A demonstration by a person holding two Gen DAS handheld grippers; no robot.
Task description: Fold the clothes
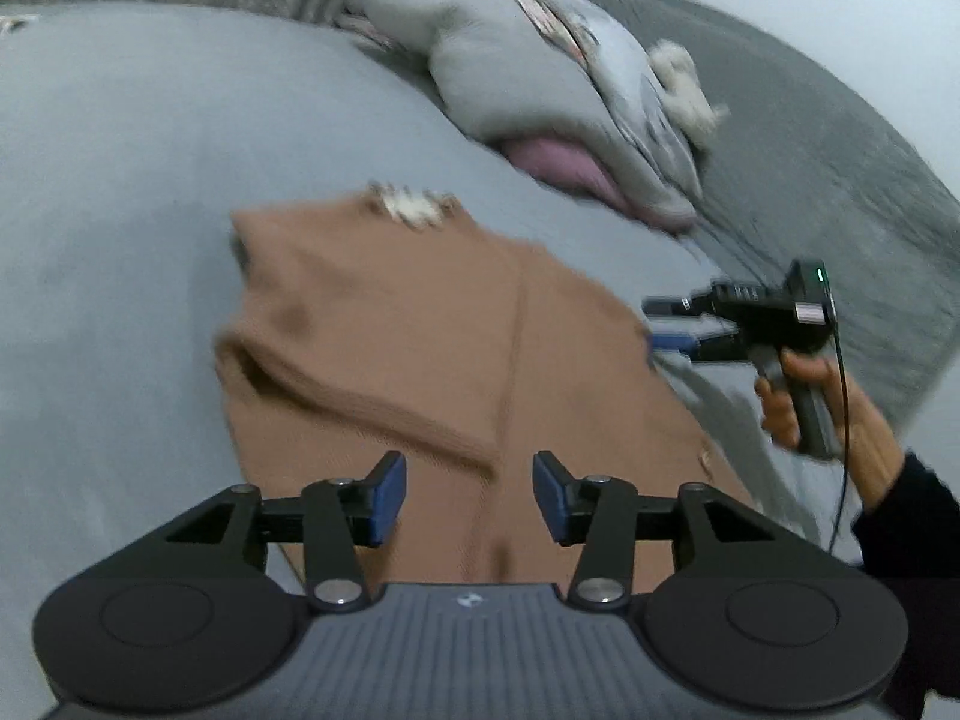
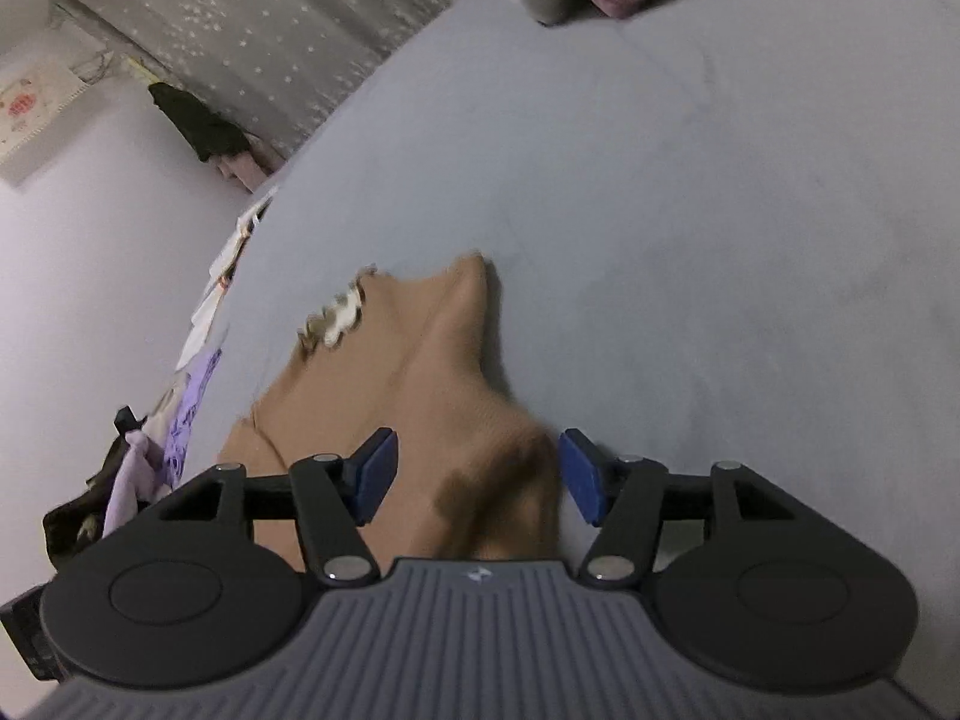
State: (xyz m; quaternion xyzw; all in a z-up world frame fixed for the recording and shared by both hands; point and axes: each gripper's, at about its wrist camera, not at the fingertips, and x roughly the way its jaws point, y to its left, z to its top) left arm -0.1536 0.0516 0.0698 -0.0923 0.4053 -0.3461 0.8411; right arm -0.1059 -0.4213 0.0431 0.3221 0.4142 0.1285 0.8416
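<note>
We see the bed (image 1: 120, 180) first, its pale grey-blue sheet filling most of both views. Behind it hangs a grey curtain (image 2: 252, 24) with small pale dots, at 11 o'clock in the right wrist view, and a darker grey blanket (image 1: 840, 138) covers the bed at 2 o'clock in the left wrist view.

On that side lies a heap of clothes (image 1: 540, 78), grey with a pink piece under it, at 1 o'clock from the sweater.

The sweater (image 1: 420, 330) is tan, with a cream frill at its collar, and lies flat on the sheet in the middle of the left wrist view. One sleeve is folded across the body at 9 o'clock.

Our left gripper (image 1: 469, 495) is above the near hem of the sweater. Its jaws stand apart with nothing between the blue pads.

Our right gripper (image 2: 477, 474) is over the sweater's edge; a raised fold of cloth sits between the jaws, which are apart and not pressing on it. In the left wrist view the same tool sits at 3 o'clock, at the sweater's edge, held by a hand (image 1: 840, 414) in a dark sleeve.
</note>
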